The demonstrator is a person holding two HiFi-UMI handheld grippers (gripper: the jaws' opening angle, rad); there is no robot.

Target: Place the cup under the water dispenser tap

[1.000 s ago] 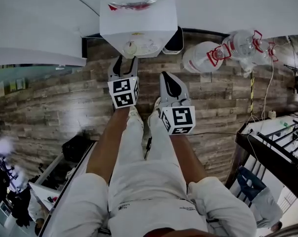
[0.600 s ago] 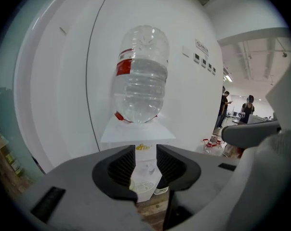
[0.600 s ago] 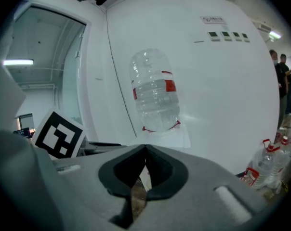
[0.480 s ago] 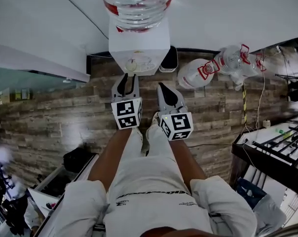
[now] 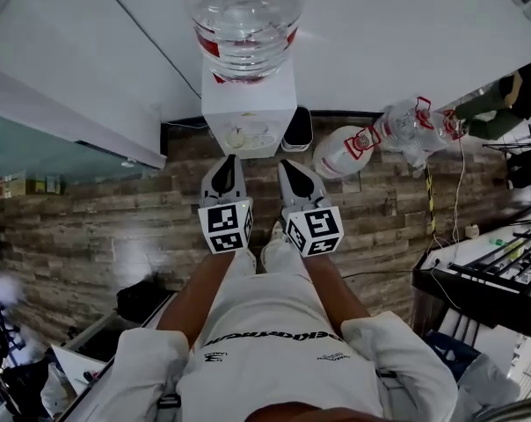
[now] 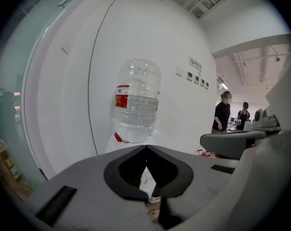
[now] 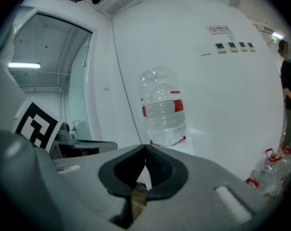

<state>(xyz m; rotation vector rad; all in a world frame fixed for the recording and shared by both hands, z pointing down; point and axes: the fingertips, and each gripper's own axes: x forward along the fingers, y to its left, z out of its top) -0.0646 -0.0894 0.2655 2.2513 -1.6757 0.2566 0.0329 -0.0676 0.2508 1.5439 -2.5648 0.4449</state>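
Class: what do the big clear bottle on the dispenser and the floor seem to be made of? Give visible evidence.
Large clear upturned bottle: probably rigid plastic, glossy; it is see-through with moulded ribs. Brown plank floor: wood or wood-look laminate, I cannot tell which; staggered grained boards with a slight sheen.

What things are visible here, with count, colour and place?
water dispenser: one, white, against the wall
water bottle: one, clear with red label, atop the dispenser
round thing, possibly the cup: one, pale, at the dispenser's front
bin: one, dark, right of the dispenser
spare bottles: several, clear with red handles, floor at right
floor: one, brown wood, below
people: two, dark clothes, far off in the left gripper view
left gripper: one, grey, jaws just closed, empty
right gripper: one, grey, shut, empty
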